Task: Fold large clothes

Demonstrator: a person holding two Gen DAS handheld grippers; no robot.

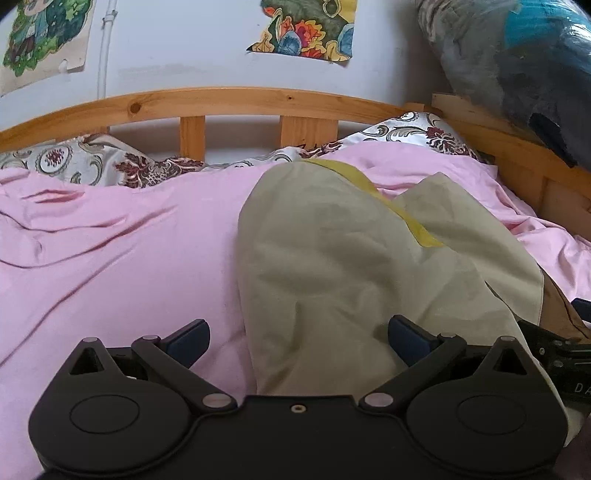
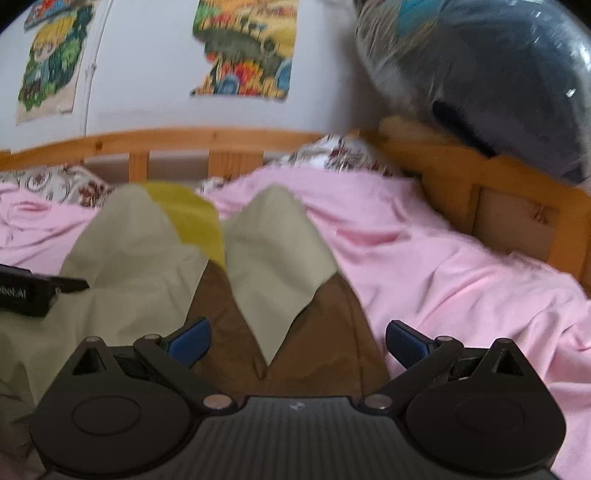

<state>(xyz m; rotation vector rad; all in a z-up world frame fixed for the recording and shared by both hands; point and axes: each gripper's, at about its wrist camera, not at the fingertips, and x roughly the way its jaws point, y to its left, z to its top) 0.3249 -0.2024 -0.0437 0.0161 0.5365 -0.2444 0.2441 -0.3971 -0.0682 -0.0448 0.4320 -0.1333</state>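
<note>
A large garment (image 1: pixel 332 251) in beige with a yellow stripe (image 1: pixel 402 214) and a brown part lies on the pink sheet (image 1: pixel 122 258) of a bed. My left gripper (image 1: pixel 299 341) is open above the garment's near left edge, its blue pads spread wide over the beige cloth. The right wrist view is blurred; there the garment (image 2: pixel 273 251) shows two beige flaps with yellow between them and brown cloth (image 2: pixel 325 343) underneath. My right gripper (image 2: pixel 297 341) is open over the brown part with nothing between its fingers. The left gripper's body (image 2: pixel 33 291) pokes in at the left.
A wooden bed rail (image 1: pixel 236 98) runs along the far side and the right. Patterned pillows (image 1: pixel 74 162) lie against it. A big plastic-wrapped bundle (image 1: pixel 517 66) rests on the rail at the upper right. Posters (image 1: pixel 306 26) hang on the wall.
</note>
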